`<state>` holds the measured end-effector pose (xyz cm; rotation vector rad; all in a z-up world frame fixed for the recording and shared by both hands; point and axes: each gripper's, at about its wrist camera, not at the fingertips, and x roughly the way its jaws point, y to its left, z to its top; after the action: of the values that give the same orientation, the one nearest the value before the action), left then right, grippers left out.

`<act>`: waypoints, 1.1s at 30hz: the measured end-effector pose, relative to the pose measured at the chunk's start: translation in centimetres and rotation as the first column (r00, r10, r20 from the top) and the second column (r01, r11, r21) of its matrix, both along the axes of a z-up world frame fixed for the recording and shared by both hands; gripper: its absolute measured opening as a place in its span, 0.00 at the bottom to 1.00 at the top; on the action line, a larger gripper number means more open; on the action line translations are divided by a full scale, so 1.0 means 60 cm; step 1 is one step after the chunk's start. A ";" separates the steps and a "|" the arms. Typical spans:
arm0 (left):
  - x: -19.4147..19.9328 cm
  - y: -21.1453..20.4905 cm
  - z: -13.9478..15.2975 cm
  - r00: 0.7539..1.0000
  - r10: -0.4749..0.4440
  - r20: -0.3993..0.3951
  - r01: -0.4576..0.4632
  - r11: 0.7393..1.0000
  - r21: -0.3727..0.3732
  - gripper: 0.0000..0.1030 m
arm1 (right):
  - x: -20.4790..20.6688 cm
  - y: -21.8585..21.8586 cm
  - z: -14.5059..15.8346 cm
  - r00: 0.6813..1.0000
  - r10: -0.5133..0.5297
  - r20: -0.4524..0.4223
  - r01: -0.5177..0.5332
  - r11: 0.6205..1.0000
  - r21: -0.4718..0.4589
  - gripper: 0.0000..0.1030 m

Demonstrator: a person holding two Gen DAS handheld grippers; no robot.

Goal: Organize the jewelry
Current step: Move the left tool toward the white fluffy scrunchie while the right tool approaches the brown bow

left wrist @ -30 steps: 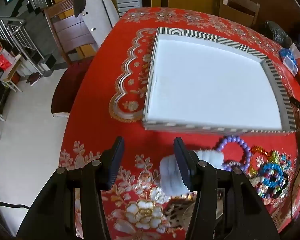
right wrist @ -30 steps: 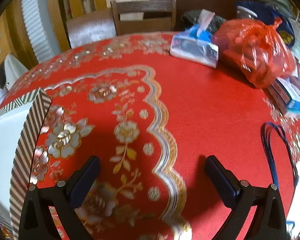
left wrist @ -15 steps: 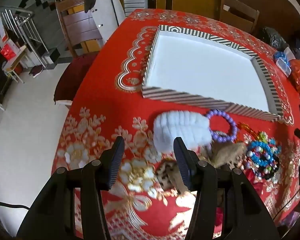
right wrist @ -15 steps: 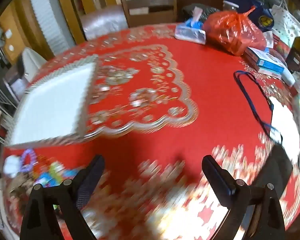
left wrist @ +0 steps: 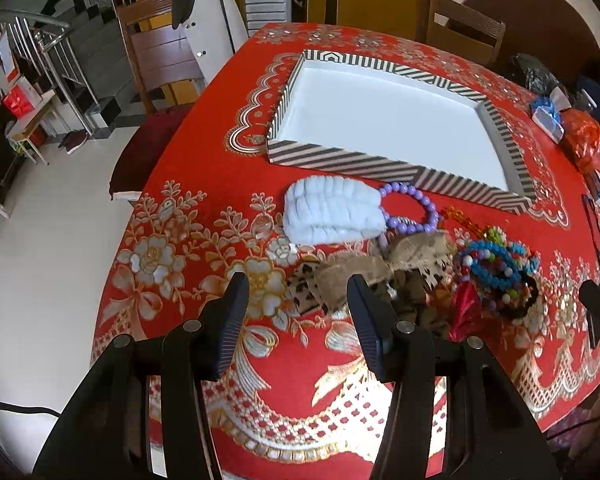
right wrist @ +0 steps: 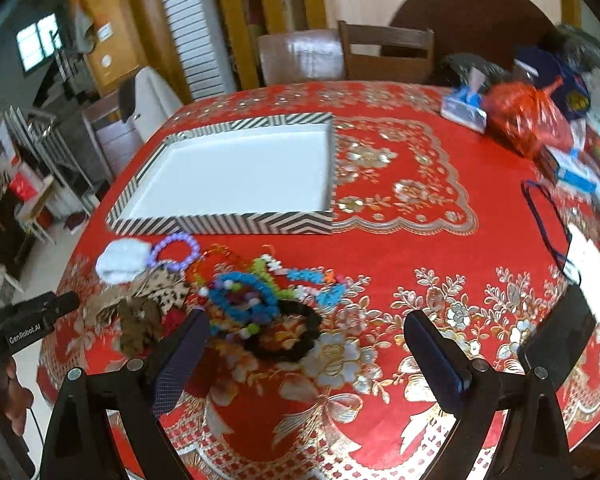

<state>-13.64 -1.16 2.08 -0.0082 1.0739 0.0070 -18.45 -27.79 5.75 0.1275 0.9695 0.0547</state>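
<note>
The worktop [right wrist: 440, 216] is round and covered with a red cloth with gold and silver flowers. On it, toward the far left part, stands a big flat tray [right wrist: 260, 226] with black-and-white striped walls and a white floor. The tray is completely empty, so I judge that the organizing has not started yet: every piece must still go inside.

The jewelry lies in one mixed pile on the cloth, just in front of the near wall of the tray. The biggest piece is a fluffy white band [left wrist: 332, 214], close to the tray wall. A purple bead bracelet [left wrist: 410, 208] touches it on the side. Nearer to the cameras lies a brown bow with leopard pattern [left wrist: 384, 268], soft and flat. Beside it there is a tangle of blue bead bracelets [left wrist: 496, 260] with many small colored beads, a black ring-shaped band [right wrist: 284, 338], and some red fabric. These smaller pieces overlap each other, so I think they will be difficult to separate.

The left tongs [left wrist: 296, 312] hang over the near edge of the pile, quite wide, with nothing between the jaws. The right tongs [right wrist: 306, 344] are very wide and also hold nothing; they hang above the cloth just right of the black band.

At the far right edge are bags and boxes, not part of the task.
</note>
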 end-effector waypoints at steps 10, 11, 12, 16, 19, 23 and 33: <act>-0.020 -0.006 0.011 1.000 -0.018 0.013 0.018 1.000 -0.014 0.49 | -0.019 0.047 0.005 0.998 0.060 -0.012 -0.060 0.998 -0.012 0.95; -0.021 -0.006 0.011 1.000 -0.020 0.014 0.020 1.000 -0.015 0.49 | -0.020 0.050 0.006 0.998 0.064 -0.013 -0.064 0.998 -0.014 0.95; -0.022 -0.007 0.012 1.000 -0.023 0.014 0.023 1.000 -0.016 0.49 | -0.020 0.053 0.006 0.998 0.067 -0.015 -0.068 0.998 -0.018 0.95; -0.019 -0.007 0.014 1.000 -0.030 0.010 0.030 0.999 -0.017 0.49 | -0.020 0.053 0.007 0.997 0.069 -0.018 -0.069 0.997 -0.020 0.95; -0.018 -0.009 0.016 0.999 -0.035 0.010 0.035 0.999 -0.014 0.49 | -0.020 0.054 0.007 0.998 0.066 -0.019 -0.067 0.998 -0.018 0.95; -0.019 -0.011 0.018 0.999 -0.038 0.011 0.038 0.999 -0.010 0.49 | -0.017 0.058 0.010 0.997 0.070 -0.021 -0.070 0.997 -0.022 0.95; -0.016 -0.003 0.023 0.999 -0.037 0.016 0.037 0.999 -0.010 0.49 | -0.010 0.070 0.015 0.996 0.089 -0.022 -0.090 0.996 -0.030 0.95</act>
<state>-14.62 -1.35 3.46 0.0021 1.0579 -0.0316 -19.03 -23.57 6.64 0.0562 0.9960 0.1206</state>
